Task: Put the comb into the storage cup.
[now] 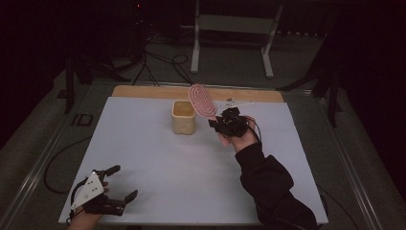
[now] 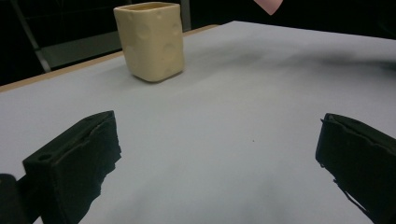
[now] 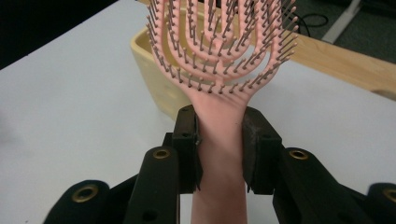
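near the far edge of the surface (image 1: 143, 143), the right tool (image 1: 225, 123) grips a pink brush (image 1: 202, 99) by its handle, head raised just beside the cream cup (image 1: 183, 116). the left tool (image 1: 115, 191) rests at the near left corner, jaws wide apart and empty. likely aim: brush into cup. risks, as i judge them: the head could clip the rim and tip the cup, or the smooth handle could swivel between the pads if the wrist tilts sharply.
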`<state>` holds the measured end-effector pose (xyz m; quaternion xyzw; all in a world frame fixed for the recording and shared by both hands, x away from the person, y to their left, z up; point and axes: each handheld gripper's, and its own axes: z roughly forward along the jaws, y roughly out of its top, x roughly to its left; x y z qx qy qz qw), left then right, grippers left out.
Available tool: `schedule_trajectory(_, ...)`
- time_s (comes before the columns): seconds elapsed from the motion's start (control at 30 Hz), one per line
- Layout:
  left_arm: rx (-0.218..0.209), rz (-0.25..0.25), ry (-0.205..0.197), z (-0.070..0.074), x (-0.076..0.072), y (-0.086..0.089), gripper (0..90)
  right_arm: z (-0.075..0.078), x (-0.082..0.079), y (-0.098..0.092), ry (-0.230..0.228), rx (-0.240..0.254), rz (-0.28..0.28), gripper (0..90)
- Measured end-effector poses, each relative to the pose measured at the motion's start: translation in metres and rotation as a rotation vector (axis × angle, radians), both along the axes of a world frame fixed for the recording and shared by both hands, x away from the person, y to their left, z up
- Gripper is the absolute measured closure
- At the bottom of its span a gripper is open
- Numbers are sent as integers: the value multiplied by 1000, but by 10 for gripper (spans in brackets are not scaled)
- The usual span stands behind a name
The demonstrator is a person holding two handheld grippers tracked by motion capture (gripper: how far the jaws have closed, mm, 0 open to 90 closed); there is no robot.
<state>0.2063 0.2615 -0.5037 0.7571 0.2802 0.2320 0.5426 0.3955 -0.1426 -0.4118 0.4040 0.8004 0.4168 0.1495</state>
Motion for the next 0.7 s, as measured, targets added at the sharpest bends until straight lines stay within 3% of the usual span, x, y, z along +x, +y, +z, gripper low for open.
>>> schedule_trajectory(0.47,-2,-3,0,0,0,1,0,5,14,14,-63,91,81,701)
schedule_trajectory(0.7,0,-1,1,0,0,1,0,13,22,25,-110,97,104,701)
